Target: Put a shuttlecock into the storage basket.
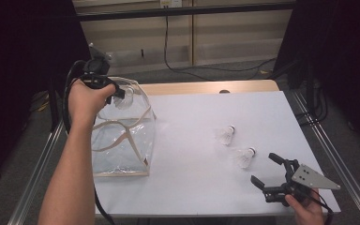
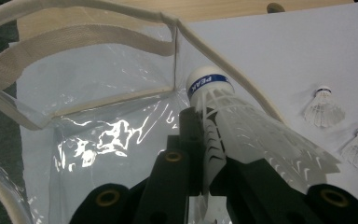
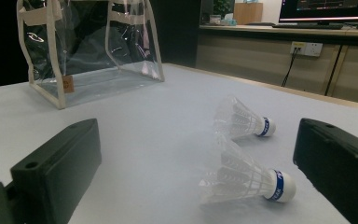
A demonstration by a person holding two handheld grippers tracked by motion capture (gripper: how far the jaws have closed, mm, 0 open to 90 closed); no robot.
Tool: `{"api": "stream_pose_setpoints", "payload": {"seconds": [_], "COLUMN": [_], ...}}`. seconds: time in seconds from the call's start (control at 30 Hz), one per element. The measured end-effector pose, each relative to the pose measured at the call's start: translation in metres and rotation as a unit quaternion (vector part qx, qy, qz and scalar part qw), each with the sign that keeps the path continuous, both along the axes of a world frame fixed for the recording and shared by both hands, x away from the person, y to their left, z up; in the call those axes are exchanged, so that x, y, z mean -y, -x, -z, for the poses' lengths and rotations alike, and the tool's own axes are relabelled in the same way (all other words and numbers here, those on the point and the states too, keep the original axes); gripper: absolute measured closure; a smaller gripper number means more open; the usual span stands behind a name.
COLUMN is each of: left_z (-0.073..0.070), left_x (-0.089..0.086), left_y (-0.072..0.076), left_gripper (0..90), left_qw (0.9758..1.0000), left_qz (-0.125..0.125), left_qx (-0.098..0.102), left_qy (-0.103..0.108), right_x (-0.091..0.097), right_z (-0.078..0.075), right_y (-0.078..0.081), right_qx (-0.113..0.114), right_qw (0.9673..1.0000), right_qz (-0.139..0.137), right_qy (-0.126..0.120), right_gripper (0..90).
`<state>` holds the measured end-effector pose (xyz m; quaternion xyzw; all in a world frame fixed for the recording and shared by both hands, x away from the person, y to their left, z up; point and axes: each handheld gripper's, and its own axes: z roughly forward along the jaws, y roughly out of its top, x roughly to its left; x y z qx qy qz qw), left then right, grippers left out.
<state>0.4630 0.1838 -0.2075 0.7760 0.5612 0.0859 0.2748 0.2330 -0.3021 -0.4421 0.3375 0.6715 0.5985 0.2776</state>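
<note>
Held thing: I am holding a white plastic shuttlecock with a white cork head and a blue band (image 2: 242,126) in my left gripper (image 2: 205,154), over the open mouth of the clear plastic bag with cream fabric trim (image 2: 93,35); the jaws are closing tightly on its skirt.
Handling: I am judging it very light and springy; the thin ribbed skirt is probably bending under pressure, so a soft grip is enough.
Where to hold: I am thinking the skirt near the head is the best place, because the round head looks smooth and could slip.
Writing: I am reading "PEAK" in white on the blue band; the rest I cannot read.
Bag: it is standing upright at the left side of the white table top (image 1: 201,187); its small brown tag (image 3: 67,84) is too small to read.
Waiting things: two more white shuttlecocks, one nearer (image 3: 244,179) and one farther (image 3: 242,120), are lying on their sides.
Other gripper: my right gripper (image 1: 271,172) is standing wide open, empty, just beside the nearer one.
</note>
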Motion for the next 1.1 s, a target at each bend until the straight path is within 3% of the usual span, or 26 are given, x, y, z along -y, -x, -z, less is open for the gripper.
{"api": "stream_pose_setpoints", "payload": {"seconds": [1.1], "left_z": [0.012], "left_x": [-0.007], "left_y": [-0.003], "left_gripper": [88.2], "left_qw": [0.9999], "left_qz": [-0.014], "left_qx": [-0.006], "left_qy": [-0.008], "right_x": [0.000], "right_z": [0.000], "right_y": [0.000], "right_qx": [-0.002], "right_qw": [1.0000], "right_qz": [0.000], "right_qy": [0.000], "right_gripper": [0.6]}}
